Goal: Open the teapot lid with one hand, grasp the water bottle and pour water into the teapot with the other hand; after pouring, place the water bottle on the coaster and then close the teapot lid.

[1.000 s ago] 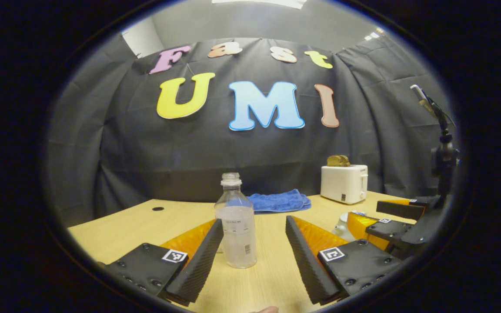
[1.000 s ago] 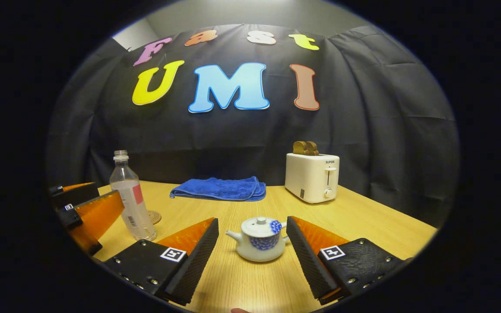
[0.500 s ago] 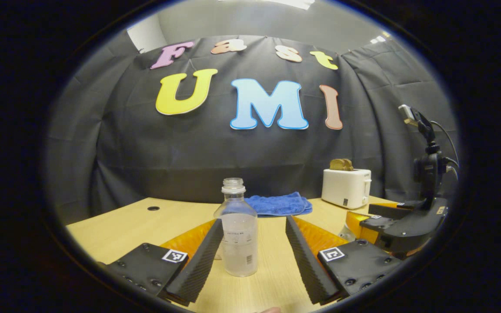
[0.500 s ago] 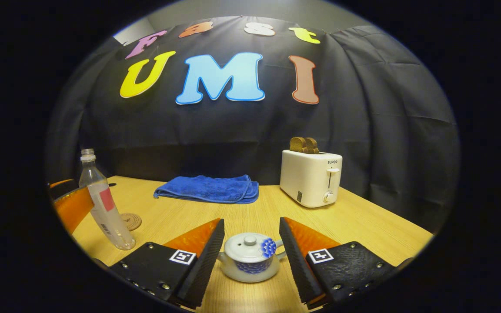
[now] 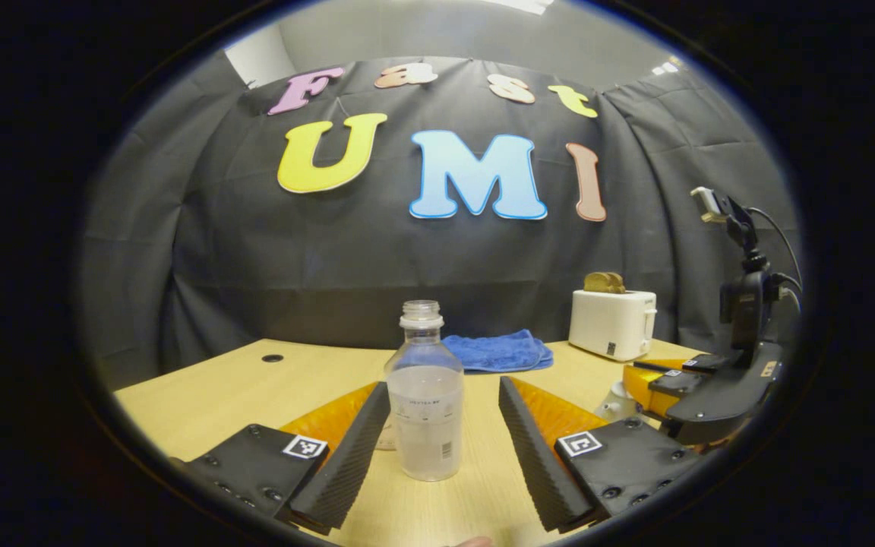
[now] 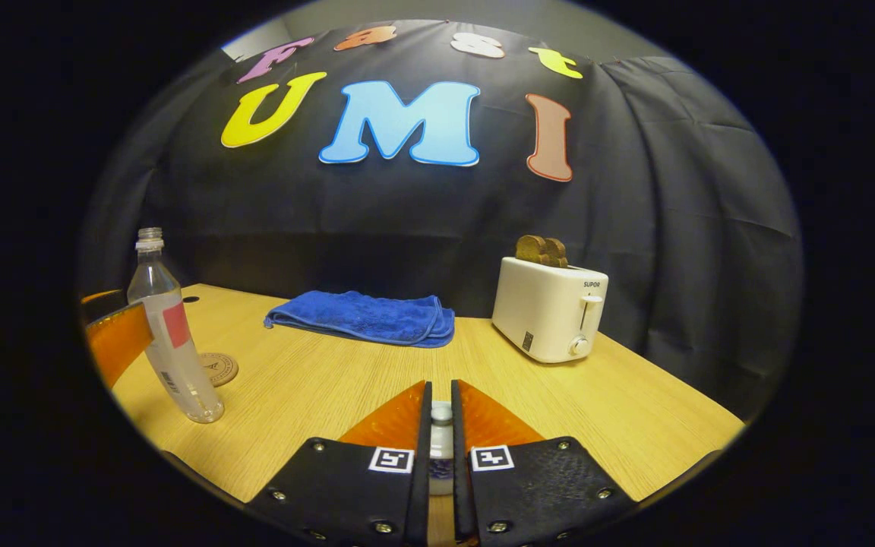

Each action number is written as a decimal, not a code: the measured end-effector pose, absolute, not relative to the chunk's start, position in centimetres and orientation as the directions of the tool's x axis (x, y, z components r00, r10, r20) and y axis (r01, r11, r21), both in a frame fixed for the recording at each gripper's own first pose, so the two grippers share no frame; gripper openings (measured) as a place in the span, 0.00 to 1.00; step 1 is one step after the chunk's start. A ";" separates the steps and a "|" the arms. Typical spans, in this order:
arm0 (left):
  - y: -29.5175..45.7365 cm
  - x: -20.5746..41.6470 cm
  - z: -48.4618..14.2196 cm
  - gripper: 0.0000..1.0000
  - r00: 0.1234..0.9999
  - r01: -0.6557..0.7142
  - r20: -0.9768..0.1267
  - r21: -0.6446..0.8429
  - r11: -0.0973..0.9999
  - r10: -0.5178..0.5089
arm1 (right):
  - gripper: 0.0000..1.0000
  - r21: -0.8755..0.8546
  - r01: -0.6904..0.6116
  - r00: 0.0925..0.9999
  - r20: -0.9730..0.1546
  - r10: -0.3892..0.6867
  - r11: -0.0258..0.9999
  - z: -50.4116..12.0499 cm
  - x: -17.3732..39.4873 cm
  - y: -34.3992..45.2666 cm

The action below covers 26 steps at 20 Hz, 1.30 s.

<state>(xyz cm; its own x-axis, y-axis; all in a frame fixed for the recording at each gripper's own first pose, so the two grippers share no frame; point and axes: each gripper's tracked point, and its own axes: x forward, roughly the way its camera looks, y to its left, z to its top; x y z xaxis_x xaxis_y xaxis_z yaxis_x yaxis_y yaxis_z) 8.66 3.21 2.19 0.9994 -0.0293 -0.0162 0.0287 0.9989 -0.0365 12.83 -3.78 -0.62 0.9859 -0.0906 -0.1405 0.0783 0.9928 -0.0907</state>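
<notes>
Since half a second ago the right gripper [image 6: 441, 425] has clamped its fingers on the teapot lid's knob [image 6: 441, 414], ready to lift it. The left gripper [image 5: 443, 433] stays spread wide, the uncapped water bottle [image 5: 428, 399] upright between its fingers, untouched, lined up for grasping. The coaster [image 6: 217, 368] lies just beyond the bottle.

Between the left gripper's fingers stands a clear plastic water bottle [image 5: 428, 410] with a red-and-white label, beyond them a folded blue towel [image 5: 500, 352] and a white toaster [image 5: 612, 324].
</notes>
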 end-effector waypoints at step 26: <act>4.9 15.2 -1.6 0.89 0.997 -0.029 -0.077 0.001 1.000 0.029 | 0.13 -0.080 0.046 0.995 -0.083 -0.053 0.996 1.0 10.7 -3.9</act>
